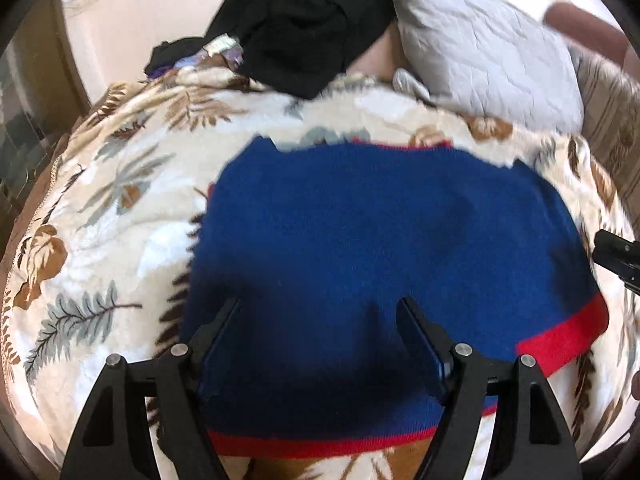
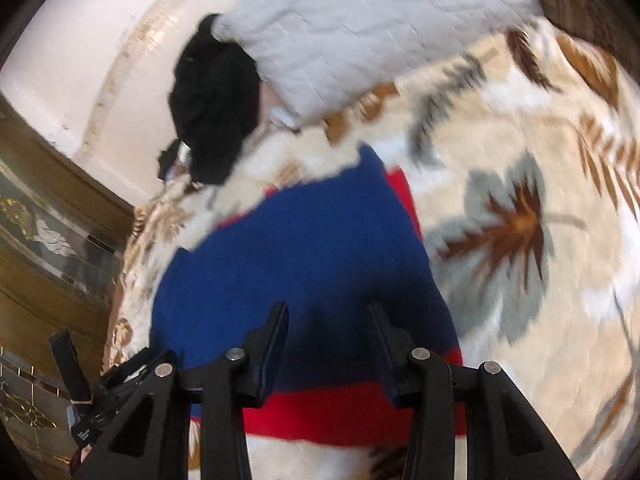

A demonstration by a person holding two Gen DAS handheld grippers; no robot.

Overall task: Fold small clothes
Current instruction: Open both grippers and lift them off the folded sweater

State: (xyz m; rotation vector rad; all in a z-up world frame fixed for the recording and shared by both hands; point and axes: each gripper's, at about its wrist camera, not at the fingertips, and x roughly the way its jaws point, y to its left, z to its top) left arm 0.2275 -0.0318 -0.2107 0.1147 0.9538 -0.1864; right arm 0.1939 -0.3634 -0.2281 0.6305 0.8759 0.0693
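Observation:
A small blue knitted garment with red trim [image 1: 380,240] lies flat on a cream blanket with a leaf pattern [image 1: 104,208]. My left gripper [image 1: 320,308] is open above the garment's near half, with nothing between its fingers. My right gripper [image 2: 328,312] is open over the garment [image 2: 304,248] near its red hem [image 2: 340,412], holding nothing. The left gripper's body shows at the lower left of the right wrist view [image 2: 92,392]. The right gripper's tip shows at the right edge of the left wrist view [image 1: 618,258].
A heap of black clothing [image 1: 304,24] lies at the far edge of the blanket beside a grey quilted pillow [image 1: 480,52]. A pale wall [image 1: 132,20] stands behind. A wooden cabinet with glass panels [image 2: 44,240] stands to the left of the bed.

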